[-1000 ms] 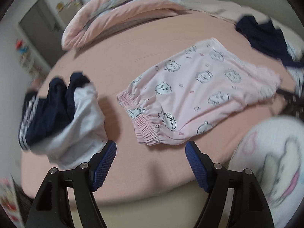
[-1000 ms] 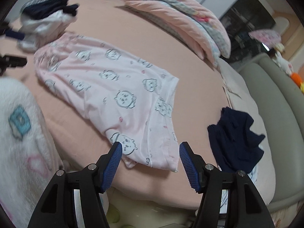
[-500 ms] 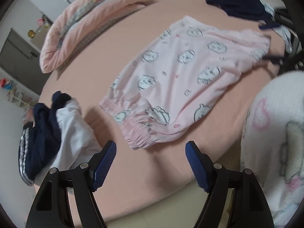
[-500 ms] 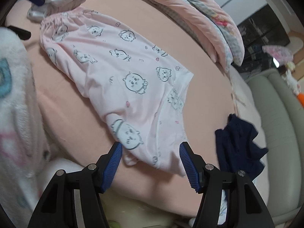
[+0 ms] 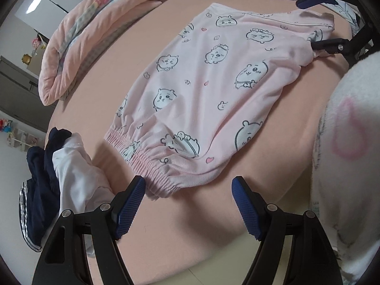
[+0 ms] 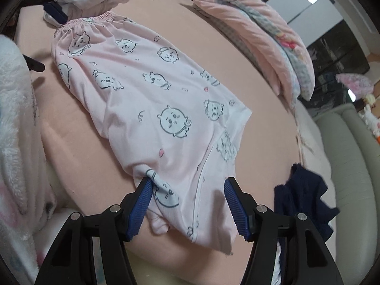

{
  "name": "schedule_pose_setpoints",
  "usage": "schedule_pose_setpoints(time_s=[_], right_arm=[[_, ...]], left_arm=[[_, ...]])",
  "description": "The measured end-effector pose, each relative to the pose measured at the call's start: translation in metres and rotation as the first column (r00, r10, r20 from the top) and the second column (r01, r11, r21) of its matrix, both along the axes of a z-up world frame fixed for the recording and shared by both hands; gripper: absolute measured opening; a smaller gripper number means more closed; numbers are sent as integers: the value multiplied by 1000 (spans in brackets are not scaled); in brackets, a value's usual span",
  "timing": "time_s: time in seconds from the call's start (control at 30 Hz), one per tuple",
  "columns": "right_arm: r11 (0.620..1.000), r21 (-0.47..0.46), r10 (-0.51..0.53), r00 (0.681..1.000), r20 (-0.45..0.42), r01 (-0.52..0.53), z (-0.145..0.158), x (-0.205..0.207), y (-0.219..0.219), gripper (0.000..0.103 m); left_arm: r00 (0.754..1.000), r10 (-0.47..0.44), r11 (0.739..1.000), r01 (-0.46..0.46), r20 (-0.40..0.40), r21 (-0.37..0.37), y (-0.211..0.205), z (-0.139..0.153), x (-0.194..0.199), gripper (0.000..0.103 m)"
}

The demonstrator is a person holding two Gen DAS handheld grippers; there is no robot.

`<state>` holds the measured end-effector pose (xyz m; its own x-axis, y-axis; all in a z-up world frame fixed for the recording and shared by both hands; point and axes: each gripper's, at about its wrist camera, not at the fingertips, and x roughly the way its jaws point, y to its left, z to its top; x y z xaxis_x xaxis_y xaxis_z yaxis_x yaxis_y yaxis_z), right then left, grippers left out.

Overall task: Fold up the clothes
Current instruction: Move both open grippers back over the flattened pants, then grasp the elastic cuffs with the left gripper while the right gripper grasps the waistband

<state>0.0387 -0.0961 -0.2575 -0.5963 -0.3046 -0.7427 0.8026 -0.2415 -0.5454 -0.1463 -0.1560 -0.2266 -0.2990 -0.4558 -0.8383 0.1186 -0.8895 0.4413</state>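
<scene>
While spread wide round the pink pants (image 6: 152,99) hem, right gripper (image 6: 187,204) grips nothing. Left gripper (image 5: 187,204) wide too, beside navy-white pile (image 5: 59,185). Peach bed (image 5: 118,66), folded quilt (image 5: 95,23) behind.

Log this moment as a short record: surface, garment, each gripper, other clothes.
surface: pink bed sheet
garment: pink pajama pants with cartoon print, spread flat
left gripper: open, beside the elastic waistband
right gripper: open, the pants' hem end between its fingers
other clothes: navy and white pile beyond the waistband; dark navy garment beyond the hem
</scene>
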Motion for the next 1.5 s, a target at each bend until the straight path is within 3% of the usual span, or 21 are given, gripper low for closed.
schedule_pose_setpoints(time_s=[0.13,0.33,0.47,0.63,0.8,1.2,1.37,1.5], right_arm=[[999,8,43,999,-24,-43,-8,1,-2,62],[999,-25,46,999,-23,-46,-12,-6,-3,62],[998,-41,51,997,-58,-53,-11,-5,-3,62],[995,-27,89,984,-157,-94,-8,5,-1,62],[994,-9,108,978,-181,-111,-9,2,-2,62],[983,71,184,944,-275,-171,-30,11,-9,62],[982,71,186,950,-249,-174,-23,10,-7,62],[987,24,162,974,-160,-160,-4,9,3,62]], left_arm=[[1000,-12,999,11,-27,-35,4,-3,1,74],[996,-79,981,71,-34,-179,19,-7,1,74],[995,-103,973,104,20,-207,18,-18,0,75],[996,-91,976,91,9,-196,9,-16,-8,75],[991,-133,956,135,25,-262,11,-16,-12,75],[987,-162,952,160,14,-262,8,-20,-11,74],[985,-171,944,165,4,-285,11,-20,-7,74],[986,-168,948,159,-7,-277,11,-20,-5,74]])
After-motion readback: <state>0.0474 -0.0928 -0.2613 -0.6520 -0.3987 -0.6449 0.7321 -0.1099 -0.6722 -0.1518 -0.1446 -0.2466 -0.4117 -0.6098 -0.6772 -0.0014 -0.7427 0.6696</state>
